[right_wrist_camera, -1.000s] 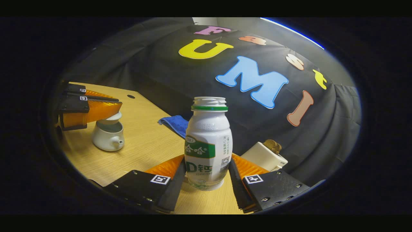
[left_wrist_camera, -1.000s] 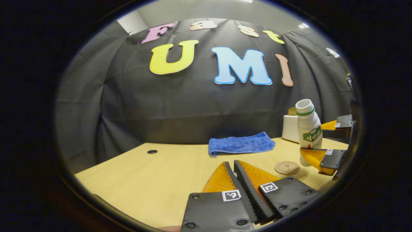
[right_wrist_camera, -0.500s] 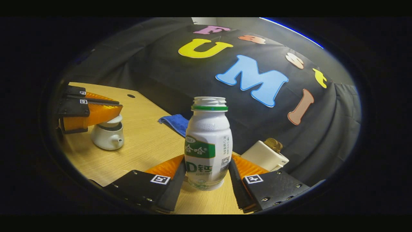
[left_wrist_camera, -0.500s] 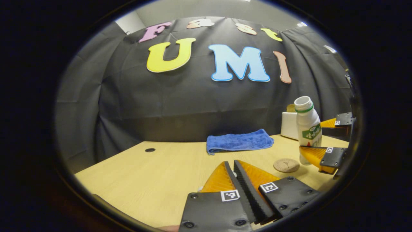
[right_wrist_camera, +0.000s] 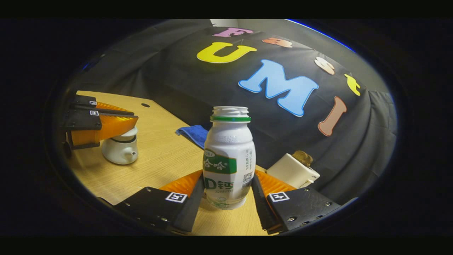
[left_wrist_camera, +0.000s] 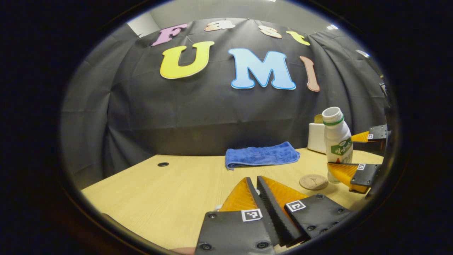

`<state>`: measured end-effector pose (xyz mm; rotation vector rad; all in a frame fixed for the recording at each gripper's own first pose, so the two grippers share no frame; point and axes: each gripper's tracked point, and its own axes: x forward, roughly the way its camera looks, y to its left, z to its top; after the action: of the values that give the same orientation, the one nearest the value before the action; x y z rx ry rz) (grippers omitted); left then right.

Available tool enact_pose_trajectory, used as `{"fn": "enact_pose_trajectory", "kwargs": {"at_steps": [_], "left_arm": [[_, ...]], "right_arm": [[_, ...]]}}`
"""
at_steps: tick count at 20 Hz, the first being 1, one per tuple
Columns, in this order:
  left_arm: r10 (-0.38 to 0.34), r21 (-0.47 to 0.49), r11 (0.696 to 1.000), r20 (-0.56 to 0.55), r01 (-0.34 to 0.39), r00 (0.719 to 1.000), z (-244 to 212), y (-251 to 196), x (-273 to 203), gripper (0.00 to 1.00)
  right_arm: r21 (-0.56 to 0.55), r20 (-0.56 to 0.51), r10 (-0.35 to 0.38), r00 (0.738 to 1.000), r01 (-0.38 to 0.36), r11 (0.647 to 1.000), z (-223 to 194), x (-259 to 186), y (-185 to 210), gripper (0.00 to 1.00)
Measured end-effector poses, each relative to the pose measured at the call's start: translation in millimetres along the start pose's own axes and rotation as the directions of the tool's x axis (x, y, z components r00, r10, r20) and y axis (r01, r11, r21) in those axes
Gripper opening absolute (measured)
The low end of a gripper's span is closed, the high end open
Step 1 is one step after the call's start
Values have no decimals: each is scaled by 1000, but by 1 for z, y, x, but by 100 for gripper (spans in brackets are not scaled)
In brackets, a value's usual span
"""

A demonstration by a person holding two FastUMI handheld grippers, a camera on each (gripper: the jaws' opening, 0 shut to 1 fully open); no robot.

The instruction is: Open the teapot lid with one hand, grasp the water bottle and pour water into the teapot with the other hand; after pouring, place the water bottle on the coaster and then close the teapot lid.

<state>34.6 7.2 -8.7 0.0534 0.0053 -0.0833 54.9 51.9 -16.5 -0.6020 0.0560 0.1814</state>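
1. At the bottom centre of the right gripper view, the right gripper pinches the water bottle, one finger pressed on each side of its lower body; the bottle is upright and uncapped.
2. At the left of that view, the left gripper is closed on the teapot lid, just above the white teapot.
3. In the left gripper view, the round coaster lies on the wooden table at lower right, just beside the bottle.
4. A blue towel sits mid-frame at the table's back.
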Motion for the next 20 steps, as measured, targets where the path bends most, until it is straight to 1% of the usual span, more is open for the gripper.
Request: {"fn": "enact_pose_trajectory", "kwargs": {"at_steps": [2,3,5,6,7,8,9,10,11,12,13,14,15,16,17,20], "left_arm": [[3,9,1000,-5,-3,1000,-2,0,2,17],[3,13,1000,-10,-3,1000,-5,-1,2,12],[4,20,1000,-19,-4,1000,-7,-2,3,12],[4,19,1000,-18,-4,1000,-6,-2,4,100],[4,14,1000,-17,-4,1000,-7,-2,4,12],[2,7,1000,-18,-2,1000,-7,-2,4,17],[1,-3,1000,-20,-1,1000,-8,-1,3,12],[0,-16,1000,-23,0,1000,-8,-1,4,17],[2,-22,1000,-29,-2,1000,-12,0,4,13],[4,-23,1000,-35,-4,999,-13,0,5,13],[8,-17,1000,-37,-8,999,-12,0,6,16],[14,-4,1000,-38,-14,999,-12,-2,6,13],[15,7,1000,-40,-15,999,-12,-2,6,15],[20,12,1000,-40,-19,999,-11,-2,5,15],[22,12,1000,-44,-21,999,-12,-2,5,13],[18,2,1000,-55,-18,998,-12,-2,6,14]], "right_arm": [[1,1,1,1000,-1,1000,0,0,0,69],[1,2,1,1000,-1,1000,0,0,-1,69],[1,4,2,1000,-2,1000,-1,0,0,69],[1,3,3,1000,-3,1000,-1,0,-1,69],[1,1,6,1000,-6,1000,-2,1,-1,69],[2,-2,8,1000,-8,1000,-2,1,0,69],[2,-4,10,1000,-10,1000,-3,2,0,69],[2,-6,11,1000,-11,1000,-3,3,-1,69],[1,-8,12,1000,-12,1000,-3,3,-1,69],[-1,-11,12,1000,-12,1000,-4,4,-1,69],[-1,-13,14,1000,-14,1000,-5,5,0,69],[0,-14,17,1000,-17,1000,-5,5,-1,70],[1,-13,20,1000,-20,1000,-5,5,0,69],[1,-13,23,1000,-23,1000,-4,5,-1,69],[1,-14,25,1000,-25,1000,-5,5,0,69],[7,-16,27,1000,-27,1000,-6,5,0,69]]}}
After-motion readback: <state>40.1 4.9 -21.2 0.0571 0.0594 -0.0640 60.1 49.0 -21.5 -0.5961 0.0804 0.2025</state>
